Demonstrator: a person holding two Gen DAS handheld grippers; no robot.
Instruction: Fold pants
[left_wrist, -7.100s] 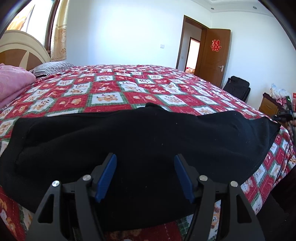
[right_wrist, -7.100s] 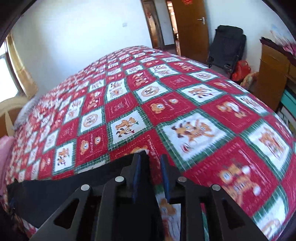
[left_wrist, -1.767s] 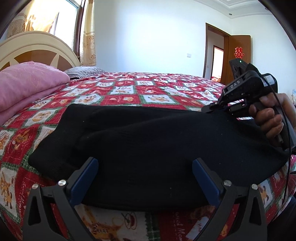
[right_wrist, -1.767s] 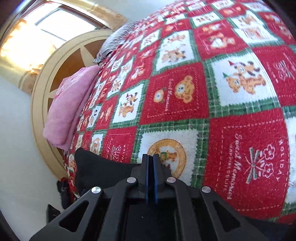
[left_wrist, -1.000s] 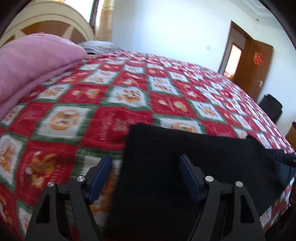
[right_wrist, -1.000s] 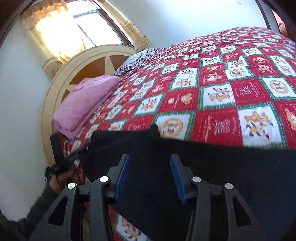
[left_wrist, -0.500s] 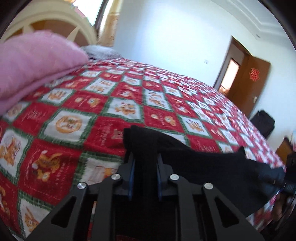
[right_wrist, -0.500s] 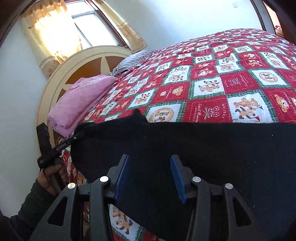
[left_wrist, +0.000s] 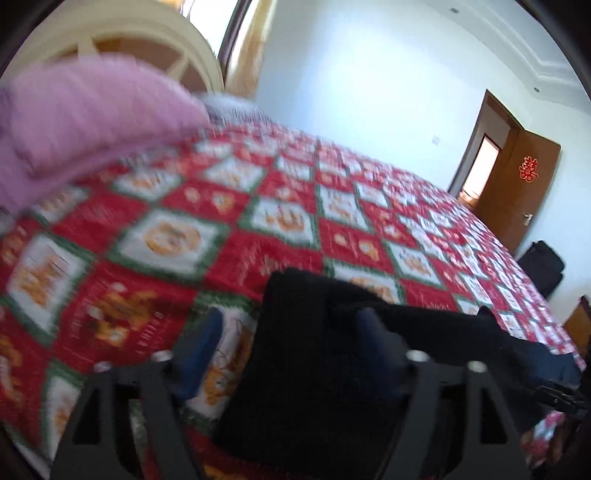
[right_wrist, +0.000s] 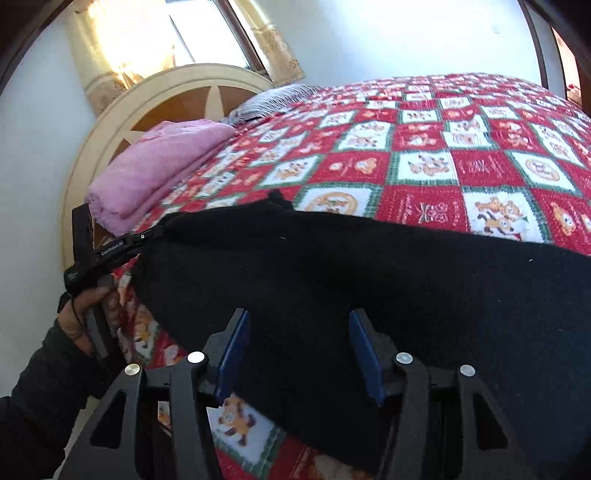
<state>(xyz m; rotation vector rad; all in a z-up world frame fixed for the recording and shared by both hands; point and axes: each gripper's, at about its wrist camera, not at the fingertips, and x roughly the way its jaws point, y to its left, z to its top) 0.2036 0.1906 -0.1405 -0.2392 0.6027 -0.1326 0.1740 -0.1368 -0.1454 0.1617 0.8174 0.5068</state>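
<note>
The black pants (right_wrist: 369, 280) lie along the near edge of the bed, spread in a wide band. In the left wrist view the pants (left_wrist: 306, 354) show as a bunched end between my fingers. My left gripper (left_wrist: 291, 332) is open, its blue pads on either side of that end; the view is blurred. It also shows in the right wrist view (right_wrist: 147, 236) at the pants' left end. My right gripper (right_wrist: 299, 350) is open and empty, just above the pants' near edge.
A red, green and white patchwork quilt (right_wrist: 443, 147) covers the bed. A folded pink blanket (right_wrist: 155, 166) and a striped pillow (right_wrist: 273, 96) lie by the round headboard (right_wrist: 177, 96). An open brown door (left_wrist: 517, 192) and a black bag (left_wrist: 543, 266) stand far right.
My left gripper was shut on the pants' end half a second ago and is now open. The right gripper has stayed open over the pants and shifted slightly.
</note>
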